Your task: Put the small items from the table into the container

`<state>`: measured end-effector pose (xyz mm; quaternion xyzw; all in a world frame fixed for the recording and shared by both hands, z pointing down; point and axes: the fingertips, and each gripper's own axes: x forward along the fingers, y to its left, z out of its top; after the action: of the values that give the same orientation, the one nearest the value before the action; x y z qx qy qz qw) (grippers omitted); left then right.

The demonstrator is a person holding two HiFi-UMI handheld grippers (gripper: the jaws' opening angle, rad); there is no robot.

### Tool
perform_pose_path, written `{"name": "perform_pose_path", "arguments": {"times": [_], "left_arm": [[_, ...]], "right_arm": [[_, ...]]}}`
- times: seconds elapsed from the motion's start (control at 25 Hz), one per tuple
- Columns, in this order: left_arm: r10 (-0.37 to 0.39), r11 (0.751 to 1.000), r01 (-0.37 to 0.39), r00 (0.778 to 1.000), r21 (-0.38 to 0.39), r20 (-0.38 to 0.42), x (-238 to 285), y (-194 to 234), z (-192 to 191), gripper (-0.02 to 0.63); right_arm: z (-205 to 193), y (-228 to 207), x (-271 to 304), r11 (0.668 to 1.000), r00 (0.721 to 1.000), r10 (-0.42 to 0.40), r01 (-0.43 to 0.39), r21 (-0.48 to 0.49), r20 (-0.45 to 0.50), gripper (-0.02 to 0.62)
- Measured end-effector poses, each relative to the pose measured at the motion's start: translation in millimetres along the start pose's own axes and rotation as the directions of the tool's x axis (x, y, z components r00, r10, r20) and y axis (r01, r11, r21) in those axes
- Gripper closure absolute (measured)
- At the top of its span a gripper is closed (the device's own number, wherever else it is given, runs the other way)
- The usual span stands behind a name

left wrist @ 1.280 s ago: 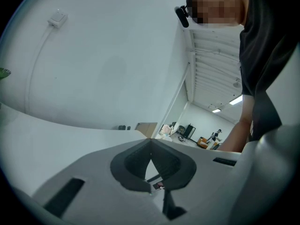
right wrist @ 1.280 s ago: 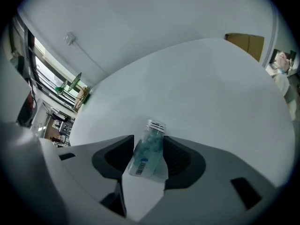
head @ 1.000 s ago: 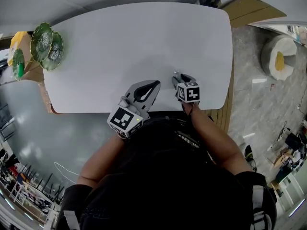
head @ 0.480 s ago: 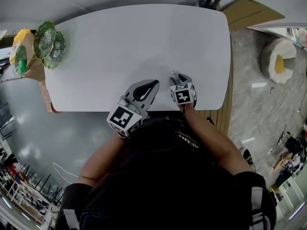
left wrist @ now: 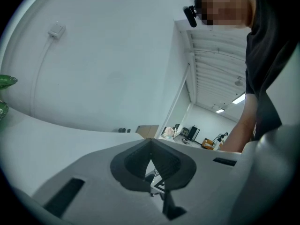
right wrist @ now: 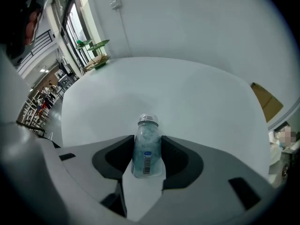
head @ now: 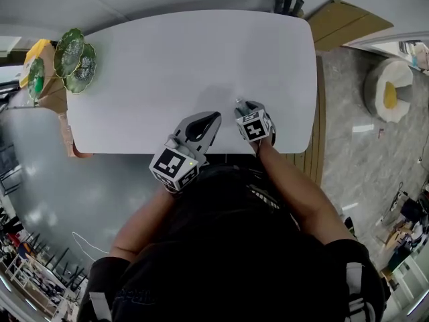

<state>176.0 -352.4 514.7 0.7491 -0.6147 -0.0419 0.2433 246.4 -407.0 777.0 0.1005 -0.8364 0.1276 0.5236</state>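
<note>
My right gripper (right wrist: 147, 157) is shut on a small clear bottle (right wrist: 146, 145) with pale blue contents, a barcode label and a silver threaded neck. The bottle points forward over the white table (right wrist: 187, 97). In the head view the right gripper (head: 242, 108) sits near the table's front edge, the bottle's tip (head: 239, 102) just showing ahead of it. My left gripper (head: 204, 121) lies beside it at the front edge, jaws pressed together with nothing in them (left wrist: 151, 159). No container shows in any view.
Green leaf-shaped dishes (head: 74, 56) stand on a wooden stand off the table's far left corner. A dark object (head: 287, 4) sits at the table's far edge. A brown board (head: 348, 20) lies on the floor at the right.
The right gripper has shifted slightly left and toward the left gripper with the bottle. The left gripper has stayed put.
</note>
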Motion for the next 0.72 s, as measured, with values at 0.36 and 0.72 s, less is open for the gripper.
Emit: {"name": "perform_pose_path", "arguments": {"times": [0.36,0.72], "left_arm": [[0.007,0.997,-0.011,0.998,0.071,0.059,-4,-29,19,0.600],[-0.003,0.985,-0.026,0.986,0.172,0.167,4,-75,65,0.600]], "right_arm": [[42,-22,-61,1.000,0.983,0.005,-0.009,0.024,0.185,0.410],[99,-49,-222,0.996,0.851,0.043,-0.080,0.049,0.523,0.410]]}}
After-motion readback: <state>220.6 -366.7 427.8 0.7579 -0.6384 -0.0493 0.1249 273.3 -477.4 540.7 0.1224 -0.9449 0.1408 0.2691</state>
